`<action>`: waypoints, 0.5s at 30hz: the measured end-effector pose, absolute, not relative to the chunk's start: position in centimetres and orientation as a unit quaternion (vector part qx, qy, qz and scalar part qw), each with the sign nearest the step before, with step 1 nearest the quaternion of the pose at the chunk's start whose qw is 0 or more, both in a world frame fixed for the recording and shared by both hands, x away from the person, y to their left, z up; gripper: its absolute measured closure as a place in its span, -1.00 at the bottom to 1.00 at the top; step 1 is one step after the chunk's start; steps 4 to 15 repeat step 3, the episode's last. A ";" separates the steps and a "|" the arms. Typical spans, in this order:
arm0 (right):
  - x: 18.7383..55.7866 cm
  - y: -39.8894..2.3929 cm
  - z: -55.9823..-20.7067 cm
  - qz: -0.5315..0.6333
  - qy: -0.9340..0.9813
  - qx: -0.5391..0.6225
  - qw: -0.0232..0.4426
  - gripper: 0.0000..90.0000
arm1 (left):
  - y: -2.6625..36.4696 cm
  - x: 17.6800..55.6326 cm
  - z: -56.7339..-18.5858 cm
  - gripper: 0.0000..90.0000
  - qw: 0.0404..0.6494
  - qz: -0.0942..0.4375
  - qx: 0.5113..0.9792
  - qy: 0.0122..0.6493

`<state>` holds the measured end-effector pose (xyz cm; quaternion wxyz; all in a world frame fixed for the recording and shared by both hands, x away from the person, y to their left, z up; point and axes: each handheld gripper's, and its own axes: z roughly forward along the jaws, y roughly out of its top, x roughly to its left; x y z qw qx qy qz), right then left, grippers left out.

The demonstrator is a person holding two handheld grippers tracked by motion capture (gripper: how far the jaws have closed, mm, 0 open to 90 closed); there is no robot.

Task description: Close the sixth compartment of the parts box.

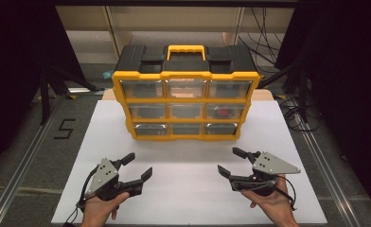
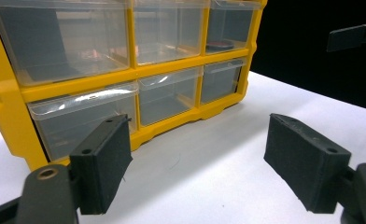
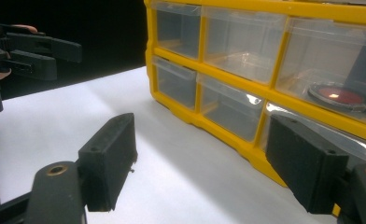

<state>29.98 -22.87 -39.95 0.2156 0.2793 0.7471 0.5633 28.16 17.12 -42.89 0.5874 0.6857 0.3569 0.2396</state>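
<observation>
A big white counter [image 1: 188, 189] takes up most of the scene. At its far end, in the middle, stands a yellow and black drawer box [image 1: 186, 92]. It has a yellow handle [image 1: 186, 51] on top and nine clear drawers [image 1: 186, 112] in three rows of three. The right drawer of the middle row holds a small round red thing [image 1: 224, 112]. In the right gripper view the red thing [image 3: 342, 96] lies flat behind the clear front.

On the near side of the counter, well apart from the box, are the two hand-held grippers. The left hand-held gripper [image 1: 137, 166] is at the near left, held in the person's left hand [image 1: 98, 210]. Its black jaws stand wide open with nothing between them, and they point at the box. The right hand-held gripper [image 1: 231, 161] is at the near right, held in the right hand [image 1: 271, 203]. Its jaws are wide open too and hold nothing. They point left and toward the box. Each gripper has a grey three-cornered plate [image 1: 273, 163] on top.
</observation>
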 end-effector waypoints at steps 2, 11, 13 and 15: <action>30.0 -22.9 -40.0 0.560 0.750 0.279 0.214 -0.43 | 17.1 28.2 -42.9 -0.50 0.587 0.240 0.686 0.357; 30.0 -22.9 -40.0 0.560 0.751 0.278 0.213 -0.43 | 17.1 28.2 -42.9 -0.50 0.587 0.240 0.686 0.357; 30.0 -22.9 -40.0 0.560 0.751 0.278 0.213 -0.43 | 17.1 28.2 -42.9 -0.50 0.587 0.240 0.686 0.357; 30.0 -22.9 -40.0 0.560 0.751 0.278 0.213 -0.43 | 17.1 28.2 -42.9 -0.50 0.587 0.240 0.686 0.357</action>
